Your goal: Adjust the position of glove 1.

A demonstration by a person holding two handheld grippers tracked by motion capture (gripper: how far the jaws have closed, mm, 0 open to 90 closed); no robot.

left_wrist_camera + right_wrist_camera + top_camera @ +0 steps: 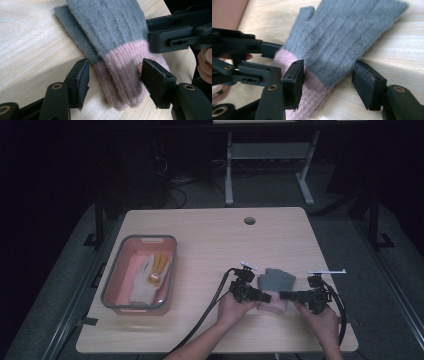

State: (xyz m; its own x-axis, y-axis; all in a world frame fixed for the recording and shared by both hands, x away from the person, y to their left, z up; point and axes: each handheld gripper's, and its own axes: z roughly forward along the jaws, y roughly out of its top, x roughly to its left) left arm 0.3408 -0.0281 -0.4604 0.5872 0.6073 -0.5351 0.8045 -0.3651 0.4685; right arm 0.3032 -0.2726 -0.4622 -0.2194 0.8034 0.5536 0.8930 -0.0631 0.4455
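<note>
Gloves [276, 285], a grey-and-pink stacked pair, lie flat on the tabletop [210, 240] between both tongs. Left tongs [113, 82] and right tongs [328, 82] are both apart, straddling the pink cuffs, probably to grab both layers together.

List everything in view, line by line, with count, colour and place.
Knit gloves: two stacked, grey with pink cuffs, on the table's near right part, between both tools.
Bin: one, pink with grey rim, table left.
Gloves in the bin: white, one with yellow fingers; count unclear.
Table: one, light wood, with a round hole at its far edge.
Left tool: black, open astride the pink cuffs.
Right tool: black, open astride the gloves.
</note>
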